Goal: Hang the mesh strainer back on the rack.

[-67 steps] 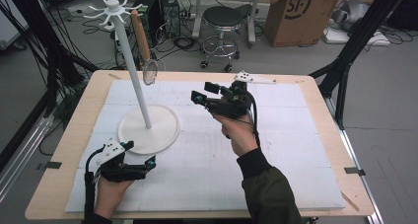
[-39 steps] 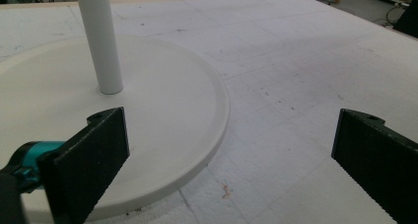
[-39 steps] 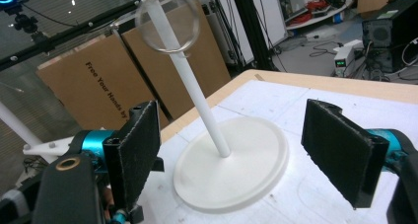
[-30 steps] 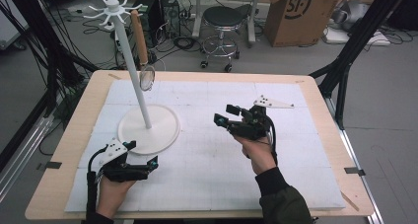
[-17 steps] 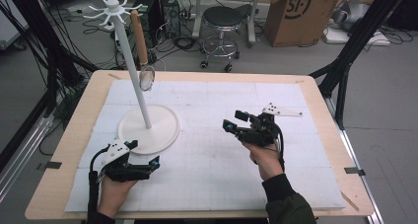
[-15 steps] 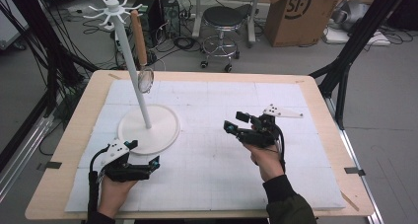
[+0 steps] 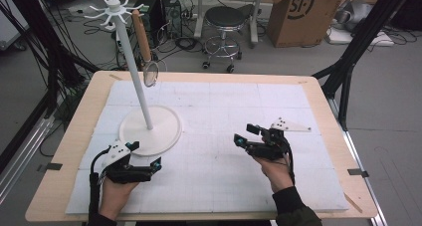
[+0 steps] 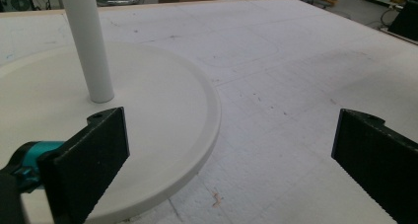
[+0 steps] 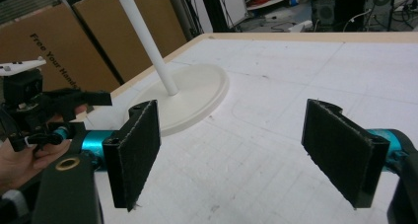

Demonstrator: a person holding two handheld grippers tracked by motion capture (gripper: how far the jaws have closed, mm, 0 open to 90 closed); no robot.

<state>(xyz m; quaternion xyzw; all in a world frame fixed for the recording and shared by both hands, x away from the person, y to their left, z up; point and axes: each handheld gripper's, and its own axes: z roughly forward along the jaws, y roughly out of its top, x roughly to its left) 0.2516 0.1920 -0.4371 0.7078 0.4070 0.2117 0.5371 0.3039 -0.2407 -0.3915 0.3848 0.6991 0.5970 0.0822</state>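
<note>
A white hook stand rises at the table's left, with a thin pole (image 7: 134,66), spoked hooks on top and a round base (image 7: 164,131). A small strainer with a wooden handle (image 7: 142,34) hangs from one hook, its mesh head beside the pole. My left gripper (image 7: 145,155) rests open near the front left, just in front of the base. The base rim (image 8: 207,130) and pole foot (image 8: 96,61) lie ahead of its wide-apart jaws (image 8: 226,155). At the front right my right gripper (image 7: 244,134) is open and holds nothing, its pads (image 9: 135,150) facing the stand base (image 9: 197,91).
A white foam mat (image 7: 224,106) covers the wooden table (image 7: 79,116). In the right gripper view the other hand and its gripper (image 9: 39,110) show at far left. Beyond the table stand a stool (image 7: 225,19), a cardboard box (image 7: 298,9), cables and black frame legs (image 7: 348,56).
My right gripper has drawn back from the table's middle toward the front right and sunk lower. The left gripper has stayed put. The hanging strainer has barely shifted.
</note>
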